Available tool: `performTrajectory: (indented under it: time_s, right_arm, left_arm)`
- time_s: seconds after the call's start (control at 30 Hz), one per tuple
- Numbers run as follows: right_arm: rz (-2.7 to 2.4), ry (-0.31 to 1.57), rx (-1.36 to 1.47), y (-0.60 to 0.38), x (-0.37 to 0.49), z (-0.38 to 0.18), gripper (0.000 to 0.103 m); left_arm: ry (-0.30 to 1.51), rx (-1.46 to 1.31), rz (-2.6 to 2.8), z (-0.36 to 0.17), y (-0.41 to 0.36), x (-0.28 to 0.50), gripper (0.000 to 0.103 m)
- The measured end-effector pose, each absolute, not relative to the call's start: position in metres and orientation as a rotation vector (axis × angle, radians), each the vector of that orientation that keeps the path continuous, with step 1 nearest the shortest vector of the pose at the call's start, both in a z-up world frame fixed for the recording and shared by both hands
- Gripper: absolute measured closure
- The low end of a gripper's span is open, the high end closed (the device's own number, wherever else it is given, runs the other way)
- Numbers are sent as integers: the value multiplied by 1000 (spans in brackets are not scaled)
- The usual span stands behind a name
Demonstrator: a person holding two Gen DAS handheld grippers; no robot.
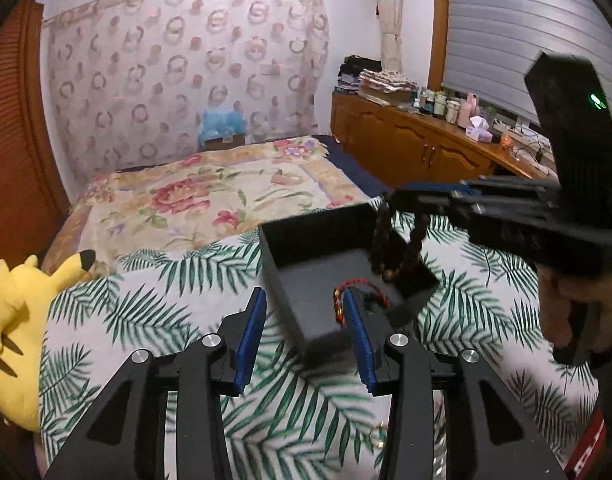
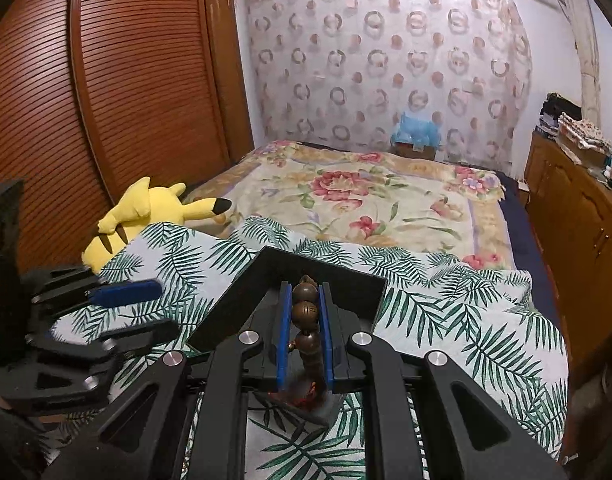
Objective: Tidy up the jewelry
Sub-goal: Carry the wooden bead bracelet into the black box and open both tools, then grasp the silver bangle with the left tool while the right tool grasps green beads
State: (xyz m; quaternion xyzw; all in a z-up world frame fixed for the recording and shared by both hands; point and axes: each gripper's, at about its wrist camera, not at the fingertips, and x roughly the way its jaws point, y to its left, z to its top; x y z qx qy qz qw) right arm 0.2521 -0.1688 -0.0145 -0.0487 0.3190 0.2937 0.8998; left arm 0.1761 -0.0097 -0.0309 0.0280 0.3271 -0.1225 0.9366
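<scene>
Right fingers pinching bead bracelet, over box

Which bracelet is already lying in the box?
The red cord bracelet on the black box floor; the brown bead bracelet hangs from the right tool.

The black box serves as the landmark. The left wrist camera looks along its own fingers from just before the box's near corner, close above the leaf-print cloth, facing up the bed toward the patterned curtain. The right wrist camera sits close over the box from the box's right side, facing the same curtain. Both views share the box, the cloth, the yellow plush left of the box, and the floral blanket beyond it.
</scene>
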Motion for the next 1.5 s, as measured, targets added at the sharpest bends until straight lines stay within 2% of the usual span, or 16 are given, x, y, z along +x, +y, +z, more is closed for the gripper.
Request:
performTrajectory:
  time_s: [0.13,0.2,0.43,0.5,0.53,0.83,0.93,1.07,1.17,1.5]
  right_arm:
    - [635,667,-86,-163,254,-11,88]
    - [647,671,-89,-158,254,-10,88]
    - [662,677,-101,-142,251,-13,87]
    - [653,681,-106,-143,249,-15,77]
    - [651,682,-103,-146,246,-16,76]
    - [622,655,-142,-181,188,-26,75]
    - [629,652,-133,-189,166,-31,75]
    - [619,651,-134,-202,141,-40,63]
    - [610,655,-136,-210,125,-48,62]
    - [591,725,-114,-230,76,-87,62]
  left_arm:
    - [672,45,-249,-35,-3,162,63]
    - [673,34,-249,-39,1,153,55]
    - [689,29,-233,-50,9,135,53]
    - [692,25,-228,-52,12,128,50]
    - [692,23,-229,-54,13,125,49]
    - [702,13,-252,-61,10,89,40]
    - [708,9,-260,-63,7,80,34]
    - [703,18,-266,-63,0,72,22]
    - [711,31,-277,-66,-5,66,16]
    - [761,53,-300,-86,-19,52,14]
